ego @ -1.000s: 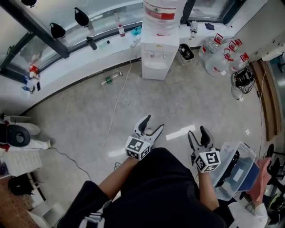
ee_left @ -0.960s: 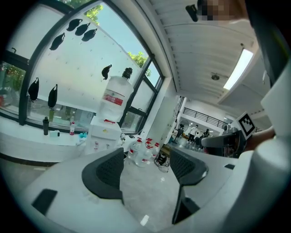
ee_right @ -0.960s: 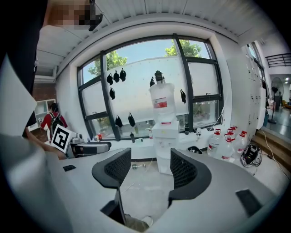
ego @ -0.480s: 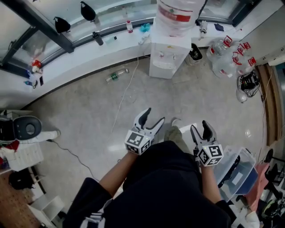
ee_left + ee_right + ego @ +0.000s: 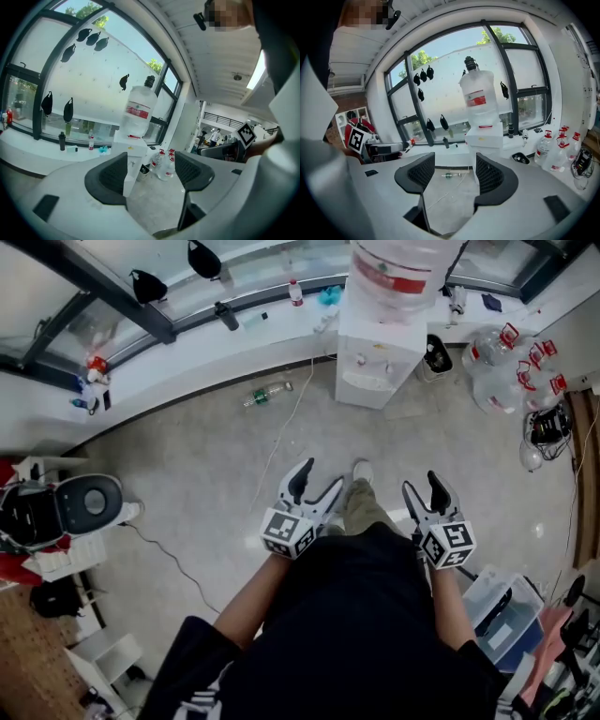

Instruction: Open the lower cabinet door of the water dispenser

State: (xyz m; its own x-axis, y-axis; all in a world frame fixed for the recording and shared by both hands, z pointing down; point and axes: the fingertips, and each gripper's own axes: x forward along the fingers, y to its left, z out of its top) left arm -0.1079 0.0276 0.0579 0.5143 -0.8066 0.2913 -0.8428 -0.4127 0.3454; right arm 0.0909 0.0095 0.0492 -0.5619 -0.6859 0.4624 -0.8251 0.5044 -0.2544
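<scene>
Well away from both grippers, the water dispenser (image 5: 375, 362) stands at the far side of the floor, against a long white ledge (image 5: 187, 352). A large water jug (image 5: 403, 263) sits upside down on top of it. Its lower cabinet door (image 5: 130, 180) shows in the left gripper view only as a narrow white strip below the taps, partly behind one jaw, and I cannot tell how it stands.

The left gripper (image 5: 319, 482) and the right gripper (image 5: 422, 486) are held out side by side over the near floor. Both point toward the dispenser, with the person's shoe (image 5: 361, 471) between them. Each gripper's jaws stand wide apart with nothing between them, only floor beyond.

A small bottle (image 5: 267, 393) lies on the floor left of the dispenser, and spare jugs (image 5: 502, 367) cluster to its right.
</scene>
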